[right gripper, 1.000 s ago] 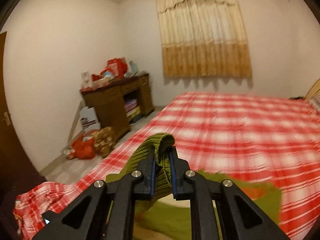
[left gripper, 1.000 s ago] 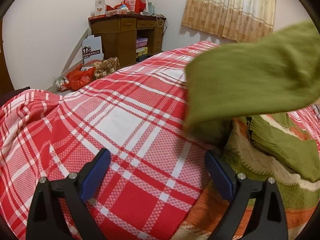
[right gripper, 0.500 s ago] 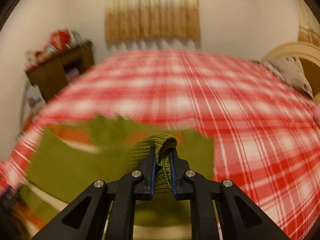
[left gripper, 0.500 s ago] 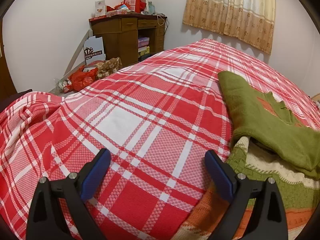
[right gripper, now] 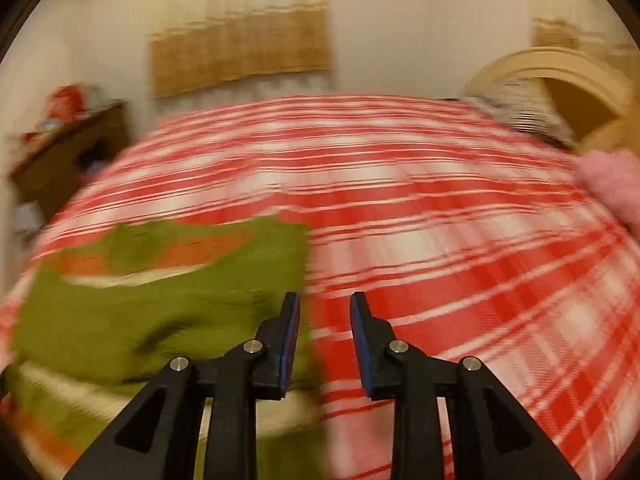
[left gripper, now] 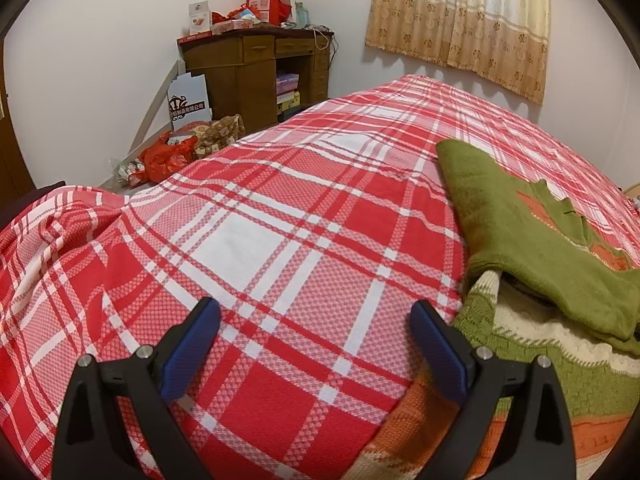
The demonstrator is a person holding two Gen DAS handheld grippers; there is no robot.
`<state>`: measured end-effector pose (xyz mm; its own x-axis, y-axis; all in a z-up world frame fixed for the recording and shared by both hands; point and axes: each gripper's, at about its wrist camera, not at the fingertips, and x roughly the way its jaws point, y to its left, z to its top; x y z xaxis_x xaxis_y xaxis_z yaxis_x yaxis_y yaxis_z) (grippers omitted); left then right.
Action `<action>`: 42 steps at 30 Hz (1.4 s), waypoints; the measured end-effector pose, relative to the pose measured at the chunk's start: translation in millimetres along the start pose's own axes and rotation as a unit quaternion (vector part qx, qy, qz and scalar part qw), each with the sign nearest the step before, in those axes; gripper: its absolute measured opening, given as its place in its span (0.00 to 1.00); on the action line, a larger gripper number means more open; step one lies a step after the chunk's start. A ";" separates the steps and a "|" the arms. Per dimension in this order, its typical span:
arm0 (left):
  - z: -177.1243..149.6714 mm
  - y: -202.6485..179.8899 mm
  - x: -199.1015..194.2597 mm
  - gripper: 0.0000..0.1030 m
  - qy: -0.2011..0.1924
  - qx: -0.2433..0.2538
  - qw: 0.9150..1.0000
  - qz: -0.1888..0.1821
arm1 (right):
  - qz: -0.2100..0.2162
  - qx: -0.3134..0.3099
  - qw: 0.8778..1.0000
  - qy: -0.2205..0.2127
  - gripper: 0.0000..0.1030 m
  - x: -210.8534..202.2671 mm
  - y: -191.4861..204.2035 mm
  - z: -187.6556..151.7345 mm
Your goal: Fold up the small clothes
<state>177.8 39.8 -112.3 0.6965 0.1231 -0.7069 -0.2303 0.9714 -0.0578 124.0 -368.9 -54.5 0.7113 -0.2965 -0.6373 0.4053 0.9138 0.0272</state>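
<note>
A green, orange and cream knitted sweater (left gripper: 520, 264) lies on the red plaid bedspread (left gripper: 280, 240), its green sleeve folded across the body. My left gripper (left gripper: 316, 320) is open and empty, low over the bedspread, with its right finger at the sweater's hem. In the blurred right wrist view the sweater (right gripper: 160, 300) lies at the left. My right gripper (right gripper: 325, 312) is open and empty, just above the sweater's right edge.
A brown desk (left gripper: 256, 68) with boxes stands at the far wall, with bags (left gripper: 168, 156) on the floor beside it. A curtain (left gripper: 460, 20) hangs behind the bed. A wooden headboard (right gripper: 560, 76) and a pink item (right gripper: 612, 188) show at the right.
My right gripper carried the green sleeve across the sweater, laid it down and opened. It has swung right. My left gripper has stayed put.
</note>
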 end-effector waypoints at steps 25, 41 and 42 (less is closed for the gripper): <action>-0.5 -1.6 0.3 0.98 0.002 0.004 1.000 -0.001 | 0.045 -0.047 0.997 0.053 0.09 30.5 47.9 -10.6; 23.0 -30.1 12.4 1.00 0.042 0.049 0.998 0.016 | 0.014 -0.080 0.996 0.029 0.12 -6.9 38.0 -16.9; 27.2 -36.2 13.3 1.00 0.043 0.053 0.998 0.012 | 0.021 -0.077 0.997 0.021 0.12 -10.2 39.3 -13.3</action>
<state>213.8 11.8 -100.4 0.6302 0.1340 -0.7648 -0.1711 0.9847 0.0316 125.1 -326.4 -57.1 0.6996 -0.2482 -0.6700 0.2802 0.9579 -0.0623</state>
